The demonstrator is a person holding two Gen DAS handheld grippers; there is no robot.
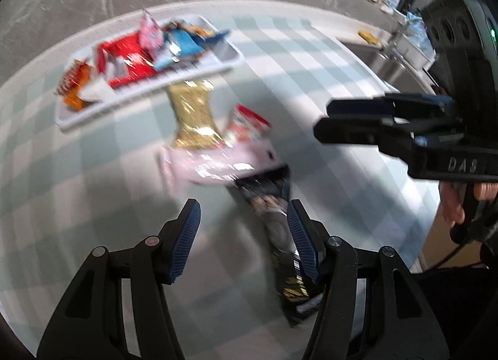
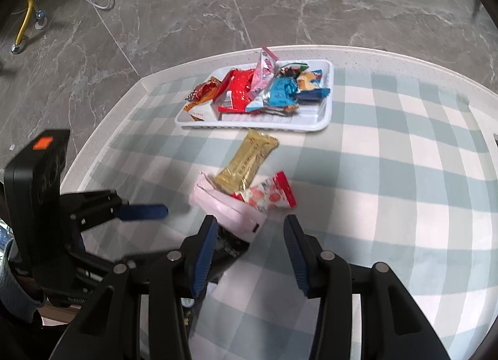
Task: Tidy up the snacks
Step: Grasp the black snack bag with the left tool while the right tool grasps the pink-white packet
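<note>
Gold snack bar, long axis toward tray

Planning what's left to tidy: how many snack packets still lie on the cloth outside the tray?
4: gold bar nearest the tray, red-white packet, pink packet, black packet closest to the grippers. Others may hide underneath.

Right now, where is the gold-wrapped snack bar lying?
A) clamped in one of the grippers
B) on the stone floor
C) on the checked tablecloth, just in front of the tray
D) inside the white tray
C: the gold-wrapped snack bar lies flat on the checked tablecloth, outside the white tray, one end tucked against the pink packet; both grippers are empty.
</note>
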